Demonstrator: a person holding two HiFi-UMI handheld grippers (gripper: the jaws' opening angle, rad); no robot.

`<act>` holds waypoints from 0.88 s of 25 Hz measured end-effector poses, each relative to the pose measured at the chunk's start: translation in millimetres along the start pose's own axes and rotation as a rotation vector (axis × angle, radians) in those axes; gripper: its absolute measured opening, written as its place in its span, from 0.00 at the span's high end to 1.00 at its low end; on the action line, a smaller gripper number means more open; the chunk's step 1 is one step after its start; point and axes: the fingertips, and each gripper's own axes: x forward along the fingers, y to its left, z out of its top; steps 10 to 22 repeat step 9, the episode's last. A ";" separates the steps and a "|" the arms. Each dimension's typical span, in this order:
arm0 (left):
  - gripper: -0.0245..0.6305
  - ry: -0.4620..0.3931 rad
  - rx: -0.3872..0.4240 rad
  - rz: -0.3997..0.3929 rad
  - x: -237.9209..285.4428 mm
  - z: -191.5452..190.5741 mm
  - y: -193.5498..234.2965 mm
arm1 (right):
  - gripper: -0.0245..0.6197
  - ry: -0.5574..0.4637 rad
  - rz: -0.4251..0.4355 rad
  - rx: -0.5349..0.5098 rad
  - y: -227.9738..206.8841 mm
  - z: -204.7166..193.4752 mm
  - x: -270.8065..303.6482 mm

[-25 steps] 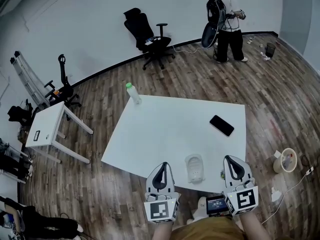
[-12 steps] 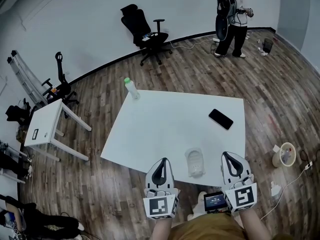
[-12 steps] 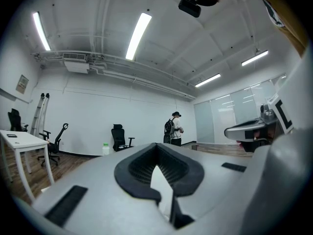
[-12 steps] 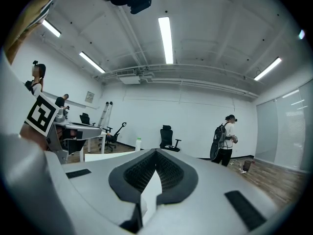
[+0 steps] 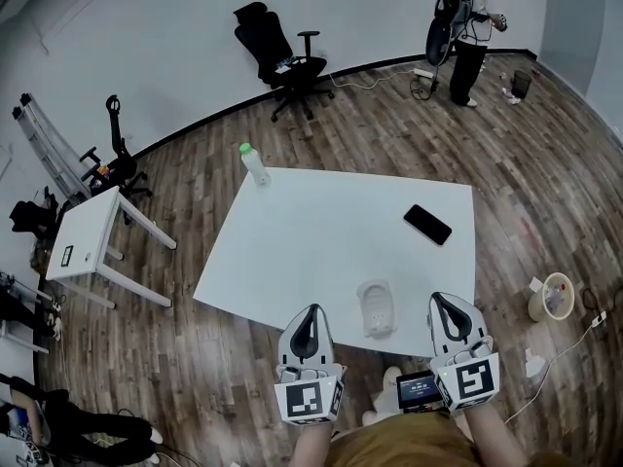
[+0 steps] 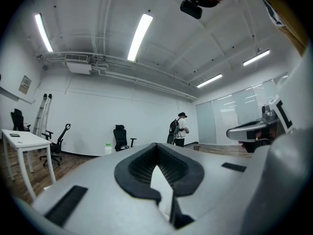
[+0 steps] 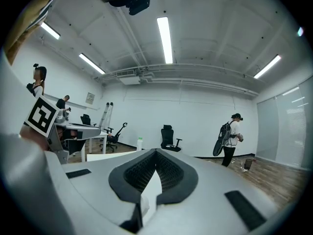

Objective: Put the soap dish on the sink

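The soap dish (image 5: 377,307), a pale translucent oval, lies on the white table (image 5: 321,232) near its front edge. It sits between my two grippers and touches neither. My left gripper (image 5: 311,311) hovers at the table's near edge to the left of the dish, its jaws shut with nothing in them. My right gripper (image 5: 444,305) is to the right of the dish, also shut and empty. Both point level across the table; in the left gripper view (image 6: 157,147) and the right gripper view (image 7: 156,152) the black pads meet. No sink is in view.
A black phone (image 5: 428,225) lies on the table's right side and a green-capped bottle (image 5: 255,165) stands at its far left corner. A small white desk (image 5: 92,236), an office chair (image 5: 282,61), a round bin (image 5: 555,297) and a person with a backpack (image 5: 465,17) are around.
Both grippers have stayed where they were beside the dish. The person at the back has walked to the right, and the head view has shifted slightly.
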 end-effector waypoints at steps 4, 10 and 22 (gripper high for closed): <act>0.95 -0.009 0.016 -0.001 1.4 1.9 -3.9 | 0.95 0.003 -0.008 -0.004 -6.3 -3.2 -2.2; 0.95 0.009 0.015 -0.005 8.6 -3.8 -4.9 | 0.95 0.006 -0.014 0.002 -13.0 -7.1 2.2; 0.95 0.009 0.015 -0.005 8.6 -3.8 -4.9 | 0.95 0.006 -0.014 0.002 -13.0 -7.1 2.2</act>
